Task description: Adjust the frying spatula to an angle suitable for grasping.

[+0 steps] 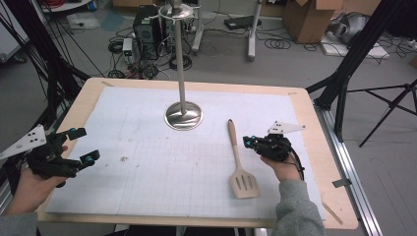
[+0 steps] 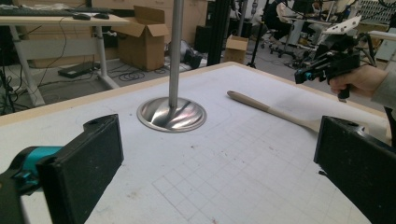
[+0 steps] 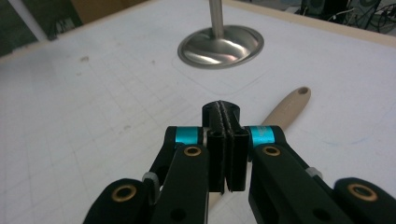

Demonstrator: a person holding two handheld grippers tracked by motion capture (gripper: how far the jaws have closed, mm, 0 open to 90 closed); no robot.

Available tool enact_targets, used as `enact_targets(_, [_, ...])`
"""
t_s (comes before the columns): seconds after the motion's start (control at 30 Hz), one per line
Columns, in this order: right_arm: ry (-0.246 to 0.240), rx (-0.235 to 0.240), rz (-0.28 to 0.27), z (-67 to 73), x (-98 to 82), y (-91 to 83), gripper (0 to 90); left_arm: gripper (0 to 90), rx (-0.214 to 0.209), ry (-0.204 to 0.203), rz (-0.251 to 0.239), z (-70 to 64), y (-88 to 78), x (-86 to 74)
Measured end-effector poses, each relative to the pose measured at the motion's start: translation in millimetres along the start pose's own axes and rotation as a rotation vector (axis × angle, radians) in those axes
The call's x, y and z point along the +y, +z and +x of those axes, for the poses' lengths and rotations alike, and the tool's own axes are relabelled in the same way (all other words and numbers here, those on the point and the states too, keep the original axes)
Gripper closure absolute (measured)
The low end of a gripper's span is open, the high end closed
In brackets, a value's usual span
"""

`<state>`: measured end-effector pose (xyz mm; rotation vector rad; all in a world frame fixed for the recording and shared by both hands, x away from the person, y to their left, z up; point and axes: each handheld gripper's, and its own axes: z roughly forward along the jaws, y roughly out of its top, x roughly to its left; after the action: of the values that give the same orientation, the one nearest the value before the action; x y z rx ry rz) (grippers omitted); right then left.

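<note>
The right gripper point(image 1: 249, 143) is held with its jaws pressed together, nothing seen between them; in its own view the closed pads point(image 3: 226, 154) sit over the spatula point(image 1: 239, 162), whose handle point(image 3: 288, 108) runs out beyond and slightly right of the tips. From above, the spatula is seen lying flat on the white mat point(image 1: 147, 162), just beside this gripper's tips, slotted blade toward the person. The left gripper point(image 1: 84, 145) is held well apart from the spatula, jaws wide, nothing between them. Farther off, beyond both grippers, the round steel base point(image 1: 183, 116) of a stand is seen, pole point(image 1: 180, 59) upright.
</note>
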<state>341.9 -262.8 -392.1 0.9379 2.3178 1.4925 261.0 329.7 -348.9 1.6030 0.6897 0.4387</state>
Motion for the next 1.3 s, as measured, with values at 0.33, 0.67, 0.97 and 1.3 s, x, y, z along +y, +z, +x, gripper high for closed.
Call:
enact_targets(0.33, [0.029,-0.005,0.06,-12.1,-7.5,12.7,89.5,1.8,0.003,-0.005,0.01,0.5,-0.3,-3.2])
enact_targets(0.67, [-0.022,-0.009,0.133,-14.4,-13.5,26.2,89.6,1.8,0.007,0.02,0.009,-3.0,0.9,-3.4])
enact_targets(0.97, [-0.024,-0.026,0.174,-18.3,-18.1,35.4,89.7,1.8,0.013,0.036,0.02,-4.2,3.4,-4.4])
enact_targets(1.3, [-0.027,-0.041,0.206,-23.5,-22.2,42.6,89.8,1.8,0.007,0.04,0.031,-5.4,6.3,-6.6])
